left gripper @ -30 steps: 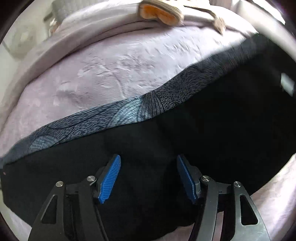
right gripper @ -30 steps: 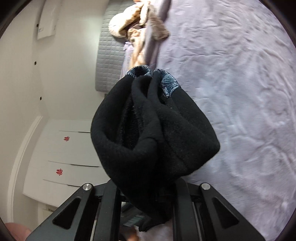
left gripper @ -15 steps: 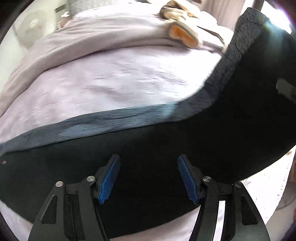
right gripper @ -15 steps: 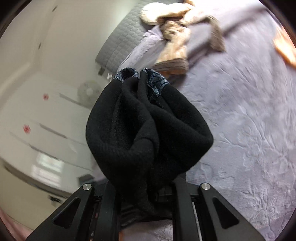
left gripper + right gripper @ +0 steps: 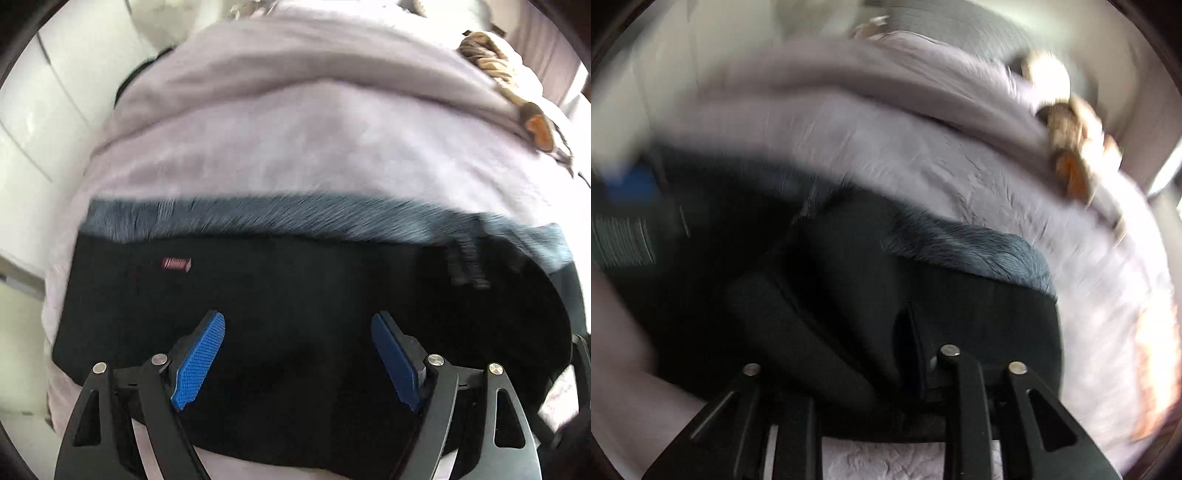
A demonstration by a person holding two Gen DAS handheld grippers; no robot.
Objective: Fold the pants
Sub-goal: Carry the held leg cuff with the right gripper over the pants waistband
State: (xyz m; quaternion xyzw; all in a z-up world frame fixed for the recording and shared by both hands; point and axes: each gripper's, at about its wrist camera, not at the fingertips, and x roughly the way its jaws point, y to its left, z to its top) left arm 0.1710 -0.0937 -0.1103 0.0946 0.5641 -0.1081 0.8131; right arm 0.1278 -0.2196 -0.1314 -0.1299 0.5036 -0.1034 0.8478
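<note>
The black pants (image 5: 314,288), with a grey-blue patterned band (image 5: 295,218) along the far edge, lie across the lilac bedspread (image 5: 295,147). My left gripper (image 5: 299,354) hovers over them, its jaws opening wide. Its blue pads (image 5: 201,360) press on nothing. The right wrist view is blurred: a folded-over part of the pants (image 5: 886,295) rests on the lower layer. My right gripper (image 5: 857,350) is opening, with slack black cloth between its fingers and hiding the tips. The left gripper's blue pad (image 5: 628,184) shows at the far left.
A thick fold of lilac blanket (image 5: 314,62) runs across the back of the bed. A brown and orange plush thing (image 5: 535,125) lies at the far right (image 5: 1071,170). White cabinet fronts (image 5: 33,122) stand left of the bed, a grey padded headboard (image 5: 960,29) behind.
Both grippers swept sideways over the bed. The right one rolled and brought the bunched pants end down onto the rest of the pants, then spread its fingers. The left jaws widened.
</note>
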